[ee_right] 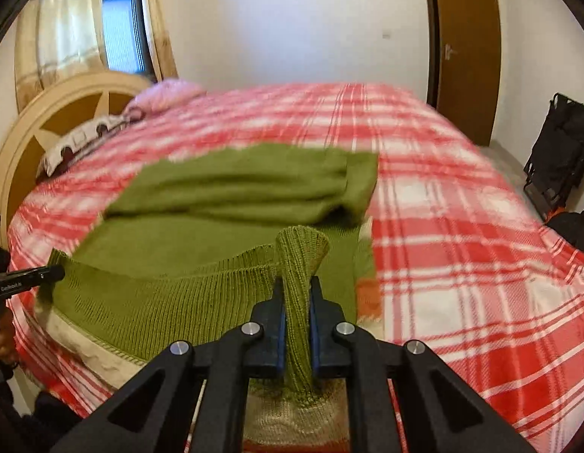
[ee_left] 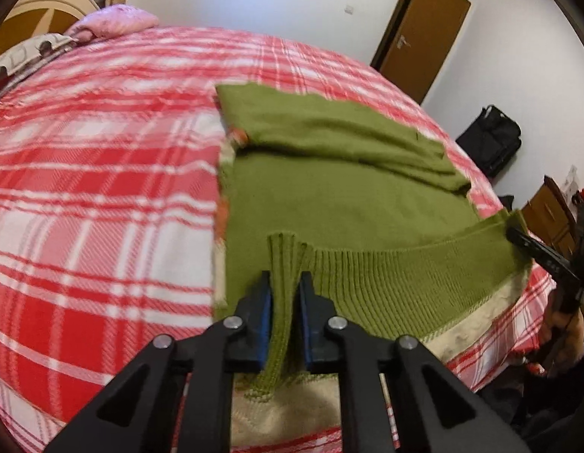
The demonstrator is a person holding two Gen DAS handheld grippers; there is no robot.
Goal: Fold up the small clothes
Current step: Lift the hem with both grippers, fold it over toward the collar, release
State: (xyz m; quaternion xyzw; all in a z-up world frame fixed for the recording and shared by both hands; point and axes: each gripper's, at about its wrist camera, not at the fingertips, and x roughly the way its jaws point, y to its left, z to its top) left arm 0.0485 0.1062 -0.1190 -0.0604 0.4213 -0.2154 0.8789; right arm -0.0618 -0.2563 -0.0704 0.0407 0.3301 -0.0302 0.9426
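— Left wrist view first: where did the green sweater lie?

— Spread on the bed, its body running away from both tools toward the far side. The sleeves were already folded across its far part as a thick band. The ribbed hem ran crosswise along the near edge, right under the cameras.

— And the left tool?

— Its pads were clamped on a pinch of that ribbing near the hem's left end, with a ridge of knit standing up between the blue pads.

— The right one?

— In the right wrist view the right tool was likewise squeezed on a raised fold of hem, at the sweater's right corner. From the left view it showed only as a dark finger at the far right end of the ribbing.

— So which way would the fold go?

— My judgement: straight forward. The hem's long axis stretched between the two tools, each holding one end, so neither was nearer the target. The folded sleeve band lay directly ahead of both, and carrying the hem over to meet it would need the two to travel level and together.

— Any risk?

— Perhaps the slack middle sagging.
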